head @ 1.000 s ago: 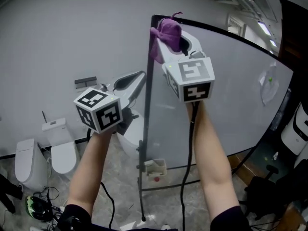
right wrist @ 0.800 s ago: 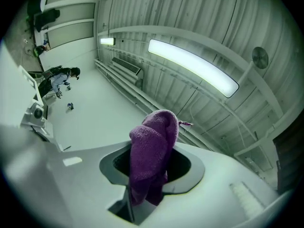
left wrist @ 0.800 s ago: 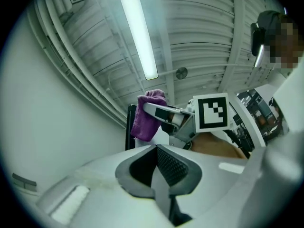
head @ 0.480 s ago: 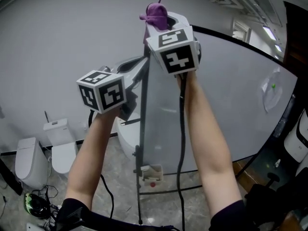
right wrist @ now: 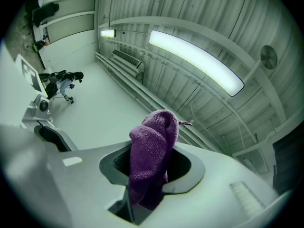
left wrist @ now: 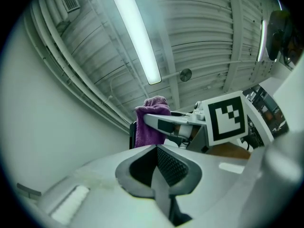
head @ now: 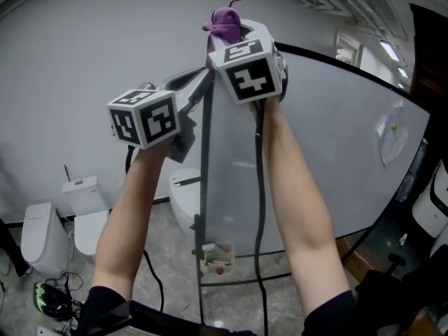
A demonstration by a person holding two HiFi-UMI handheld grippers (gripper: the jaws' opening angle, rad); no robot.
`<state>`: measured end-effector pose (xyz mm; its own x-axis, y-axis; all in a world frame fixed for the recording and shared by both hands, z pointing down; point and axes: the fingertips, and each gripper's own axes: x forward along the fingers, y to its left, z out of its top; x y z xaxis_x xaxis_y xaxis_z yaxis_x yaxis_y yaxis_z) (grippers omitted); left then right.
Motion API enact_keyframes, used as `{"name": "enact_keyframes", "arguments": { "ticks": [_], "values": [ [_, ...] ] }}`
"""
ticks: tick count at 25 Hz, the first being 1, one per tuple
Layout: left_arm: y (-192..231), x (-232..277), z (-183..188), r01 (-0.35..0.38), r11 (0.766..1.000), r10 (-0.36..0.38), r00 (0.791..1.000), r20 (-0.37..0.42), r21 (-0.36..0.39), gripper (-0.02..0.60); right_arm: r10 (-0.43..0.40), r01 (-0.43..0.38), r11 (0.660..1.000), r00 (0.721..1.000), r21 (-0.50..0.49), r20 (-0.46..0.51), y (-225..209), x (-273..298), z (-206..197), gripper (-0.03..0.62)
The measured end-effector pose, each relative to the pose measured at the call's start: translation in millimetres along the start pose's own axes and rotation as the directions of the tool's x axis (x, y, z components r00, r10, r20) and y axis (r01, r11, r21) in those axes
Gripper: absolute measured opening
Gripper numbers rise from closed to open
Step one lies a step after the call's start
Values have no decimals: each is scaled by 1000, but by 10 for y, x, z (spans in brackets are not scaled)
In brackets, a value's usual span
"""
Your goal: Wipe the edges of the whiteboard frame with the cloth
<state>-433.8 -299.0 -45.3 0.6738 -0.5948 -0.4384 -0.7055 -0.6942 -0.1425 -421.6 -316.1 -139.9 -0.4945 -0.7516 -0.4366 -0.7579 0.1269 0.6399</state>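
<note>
The whiteboard stands upright in a dark frame. In the head view my right gripper is raised to the frame's top left corner, shut on a purple cloth that bunches out above its jaws. The right gripper view shows the same purple cloth clamped between the jaws, with the ceiling behind it. My left gripper is held up just left of the frame's vertical edge, shut and holding nothing. From the left gripper view I see the purple cloth and the right gripper's marker cube.
Two white toilets stand on the floor at the left. A small tray with an eraser hangs low on the board stand. Cables lie on the floor. A long ceiling light runs overhead.
Both grippers have risen. The right one carried the cloth up past the frame's top left corner and a little to the left; the left one lifted beside the vertical edge.
</note>
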Motion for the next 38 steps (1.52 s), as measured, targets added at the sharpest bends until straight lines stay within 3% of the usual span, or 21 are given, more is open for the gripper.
{"name": "enact_keyframes", "arguments": {
  "ticks": [7, 22, 38],
  "values": [
    [-89, 29, -84, 10, 1000, -9, 1000, -26, 13, 2, -30, 31, 998, 999, 51, -25, -66, -9, -149, 144],
    [-469, 222, -104, 61, 998, -60, 998, -25, 26, 2, -96, 102, 991, 992, 86, -76, -622, -259, -419, 144],
    [-1269, 1136, -564, 32, 999, -32, 999, -34, -1, 2, -53, 61, 993, 995, 100, -79, -1625, -823, -1110, 144]
  ]
}}
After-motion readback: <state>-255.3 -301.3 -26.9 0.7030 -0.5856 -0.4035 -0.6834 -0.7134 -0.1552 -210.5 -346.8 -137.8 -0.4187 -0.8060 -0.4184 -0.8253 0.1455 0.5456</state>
